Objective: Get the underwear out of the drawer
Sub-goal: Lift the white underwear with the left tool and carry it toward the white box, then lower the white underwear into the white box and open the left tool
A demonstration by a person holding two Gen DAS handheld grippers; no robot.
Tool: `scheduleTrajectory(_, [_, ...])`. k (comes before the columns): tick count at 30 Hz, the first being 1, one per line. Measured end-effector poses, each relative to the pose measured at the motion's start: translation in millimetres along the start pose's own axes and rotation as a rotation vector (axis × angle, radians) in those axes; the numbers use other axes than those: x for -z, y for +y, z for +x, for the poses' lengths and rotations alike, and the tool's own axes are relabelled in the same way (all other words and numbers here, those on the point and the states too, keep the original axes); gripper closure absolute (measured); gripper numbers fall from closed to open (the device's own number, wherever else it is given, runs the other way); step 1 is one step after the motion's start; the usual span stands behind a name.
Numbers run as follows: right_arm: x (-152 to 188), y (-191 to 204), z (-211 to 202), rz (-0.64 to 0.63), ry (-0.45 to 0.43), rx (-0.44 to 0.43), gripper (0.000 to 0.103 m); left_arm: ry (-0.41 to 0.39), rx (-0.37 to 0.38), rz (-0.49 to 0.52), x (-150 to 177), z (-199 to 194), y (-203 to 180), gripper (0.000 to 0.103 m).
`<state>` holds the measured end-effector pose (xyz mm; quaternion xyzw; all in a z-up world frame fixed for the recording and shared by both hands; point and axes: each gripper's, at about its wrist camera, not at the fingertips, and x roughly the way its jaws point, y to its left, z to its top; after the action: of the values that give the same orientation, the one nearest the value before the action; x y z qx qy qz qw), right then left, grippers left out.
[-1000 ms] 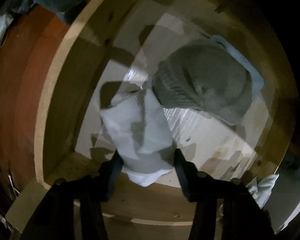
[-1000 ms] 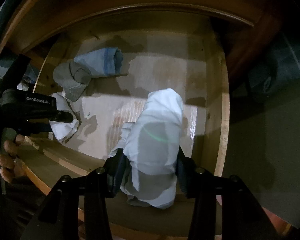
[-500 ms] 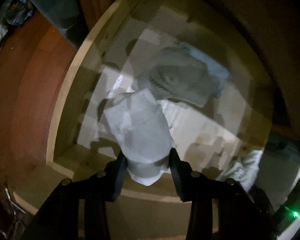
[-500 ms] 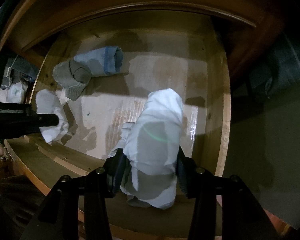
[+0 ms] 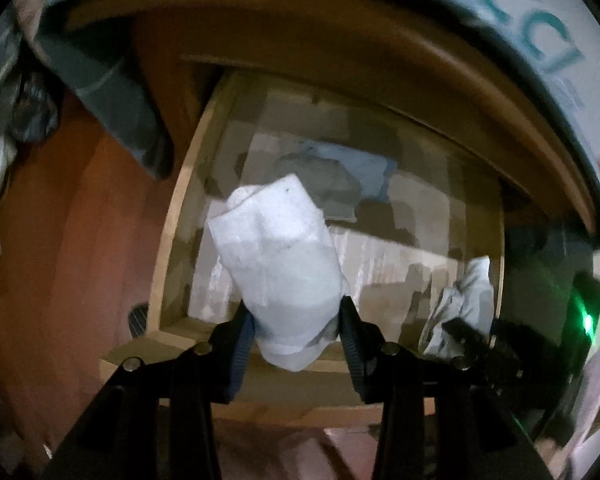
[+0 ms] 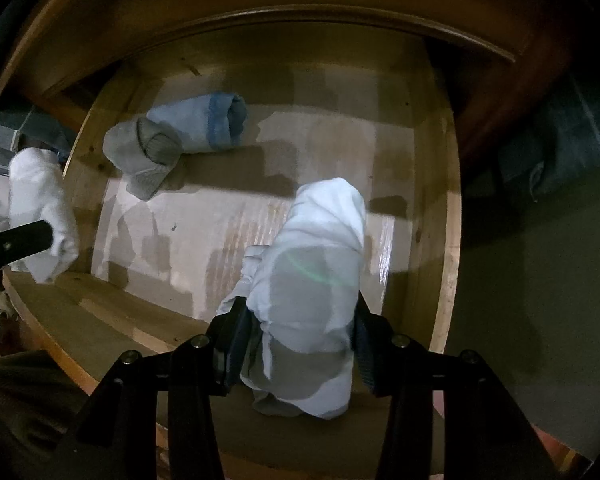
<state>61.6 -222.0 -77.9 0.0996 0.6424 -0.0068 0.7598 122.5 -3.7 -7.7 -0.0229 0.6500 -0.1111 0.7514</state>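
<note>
four rolled pieces of underwear show in all: two white ones held in jaws, and two lying in the drawer [image 6: 446,216]. the left gripper [image 5: 296,326] has its jaws closed on the first white roll [image 5: 278,264], which stands up and forward from between them, above the drawer's front left corner; in the right wrist view that same roll [image 6: 40,208] hangs at the far left, outside the drawer's left wall. it is a plump, soft white bundle, creased, with a folded edge poking out below the jaws. the right gripper [image 6: 300,336] has its jaws closed on the second white roll [image 6: 312,272], a longer, wrinkled bundle that reaches forward past the jaw tips and droops below them, over the drawer's front right part. ahead of the right jaws and off to the left, at the back of the drawer, a grey roll [image 6: 144,160] lies touching a light blue roll [image 6: 204,126] with a darker blue band. the drawer is pale wood with a worn, whitish bottom. dark cloth [image 5: 112,96] hangs ahead and to the left of the left jaws.
</note>
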Motion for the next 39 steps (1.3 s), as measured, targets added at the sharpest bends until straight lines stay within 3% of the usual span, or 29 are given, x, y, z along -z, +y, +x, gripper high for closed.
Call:
scheduleTrajectory(12, [0.9, 2.4, 1.4, -0.009, -0.006, 0.022, 0.059, -0.137, -0.039, 0.249, 33.5, -55.2, -15.7, 0.062])
scheduleTrajectory(22, [0.3, 4.6, 2.6, -0.031, -0.001, 0.049, 0.059, -0.338, -0.054, 0.316, 33.3, -136.4, -18.2, 0.062])
scheduleTrajectory(29, [0.5, 4.9, 3.5, -0.036, 0.004, 0.053, 0.059, -0.447, -0.022, 0.315, 10.2, -197.4, -18.3, 0.062])
scheduleTrajectory(36, [0.4, 7.5, 3.8, -0.048, 0.002, 0.066, 0.059, -0.567, -0.026, 0.355, -33.4, -257.3, -36.2, 0.061])
scheduleTrajectory(39, [0.7, 7.2, 4.1, -0.048, 0.003, 0.067, 0.059, -0.591, 0.023, 0.374, -59.3, -270.1, -47.1, 0.061])
